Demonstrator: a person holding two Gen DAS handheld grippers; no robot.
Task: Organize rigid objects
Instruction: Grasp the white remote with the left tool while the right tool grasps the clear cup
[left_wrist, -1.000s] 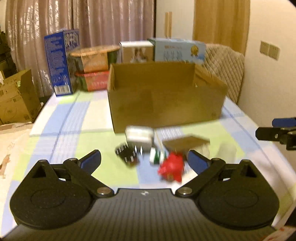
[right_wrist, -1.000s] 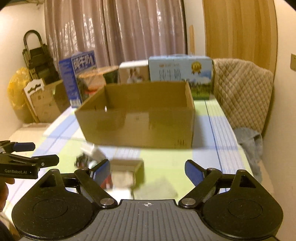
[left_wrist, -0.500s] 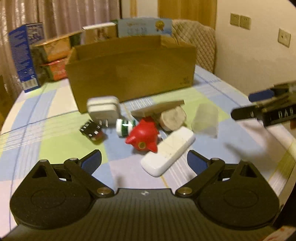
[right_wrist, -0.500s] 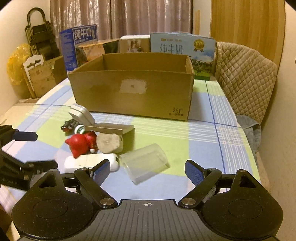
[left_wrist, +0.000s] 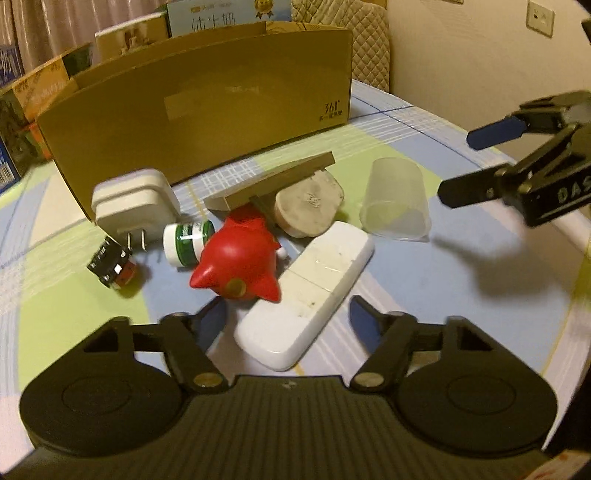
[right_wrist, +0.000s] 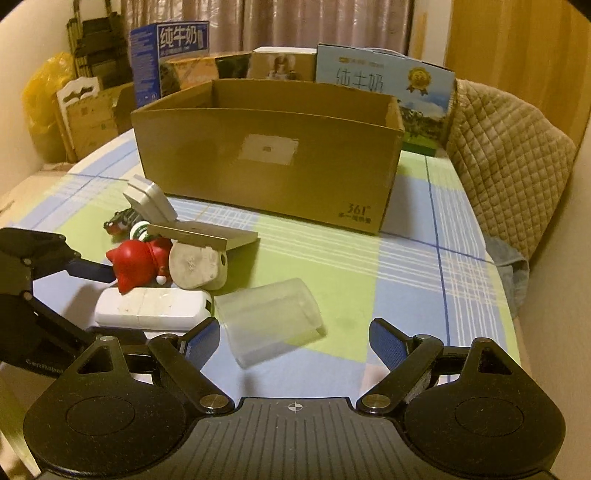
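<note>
A pile of small objects lies in front of an open cardboard box (left_wrist: 207, 107) (right_wrist: 273, 155). In it are a red cat figure (left_wrist: 236, 258) (right_wrist: 138, 258), a long white bar (left_wrist: 306, 299) (right_wrist: 151, 308), a round beige piece (left_wrist: 308, 206) (right_wrist: 195, 266), a tan card (left_wrist: 273, 184), a white plug adapter (left_wrist: 133, 203), a green and white jar (left_wrist: 186, 240) and a small black part (left_wrist: 109, 264). A clear plastic cup (left_wrist: 397, 201) (right_wrist: 271, 319) lies on its side. My left gripper (left_wrist: 291, 314) is open around the white bar's near end. My right gripper (right_wrist: 293, 341) is open just before the cup.
The table has a blue, green and white checked cloth (right_wrist: 369, 266). Milk cartons and boxes (right_wrist: 384, 88) stand behind the cardboard box. A quilted chair (right_wrist: 506, 155) stands at the right edge. More boxes and a yellow bag (right_wrist: 44, 107) are off the table to the left.
Both grippers have moved down and closer to the pile. The left one now straddles the white bar, and the right one has come up to the clear cup.
</note>
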